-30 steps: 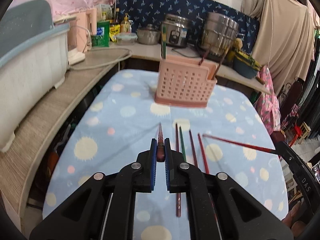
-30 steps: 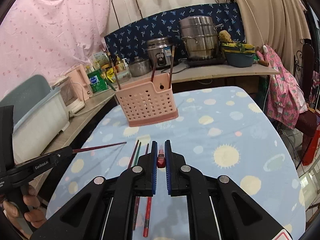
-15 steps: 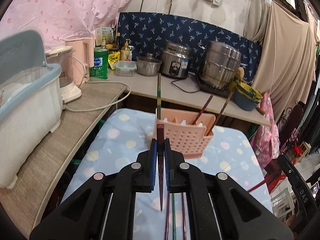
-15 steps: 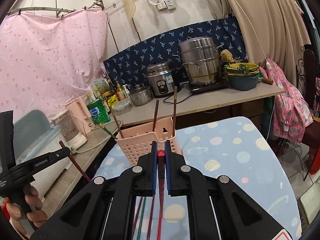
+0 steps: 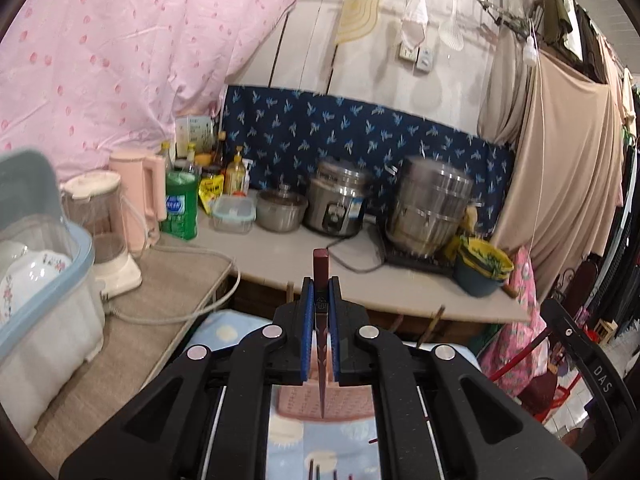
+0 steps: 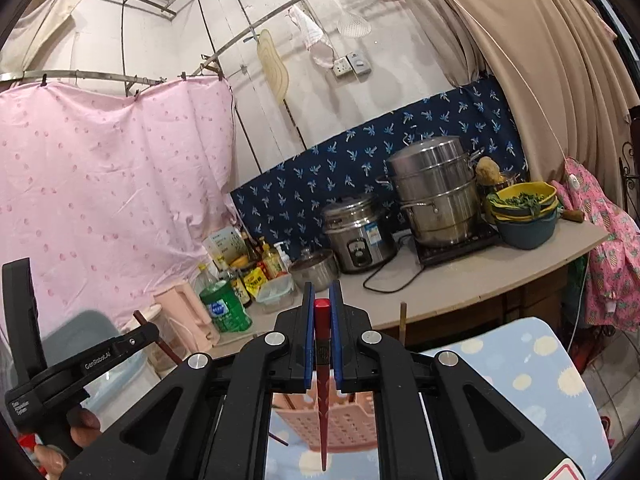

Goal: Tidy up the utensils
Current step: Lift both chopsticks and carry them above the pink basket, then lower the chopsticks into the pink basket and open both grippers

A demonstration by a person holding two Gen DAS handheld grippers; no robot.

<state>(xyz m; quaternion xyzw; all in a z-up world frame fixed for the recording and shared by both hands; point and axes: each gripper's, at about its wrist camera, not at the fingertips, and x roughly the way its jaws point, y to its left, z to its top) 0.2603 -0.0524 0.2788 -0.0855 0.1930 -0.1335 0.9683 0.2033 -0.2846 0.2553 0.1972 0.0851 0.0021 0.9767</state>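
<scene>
Two chopsticks in hand, one per tool. Dark maroon chopstick (image 5: pixel 321 320) is pinched between the blue pads of my left tool (image 5: pixel 321 328), hanging near vertical, square butt end poking above the jaws, tip pointing down at the pink basket (image 5: pixel 320 402). Red chopstick (image 6: pixel 322 360) same story in my right tool (image 6: pixel 321 340): jaws pressed onto it, red cap just above the pads, tip dangling in front of the basket (image 6: pixel 340 424).

Step as I read it: carry phase, both sticks lifted clear of the surface (image 6: pixel 532 364) and hovering above the basket, not yet in. Basket sits low in both views, mostly hidden behind the tool bodies, so I cannot tell which compartment each tip lines up with.

Next move likely needs: bring each tip over an open slot, lower until the stick is inside the wall, then release. Sticks hang loosely vertical, so a swing on descent could catch the rim.

Outward: more chopsticks lie on the dotted cloth (image 5: pixel 288 436) below the left tool. Other sticks already stand in the basket. Left tool (image 6: pixel 80 364) visible at the right view's edge.
</scene>
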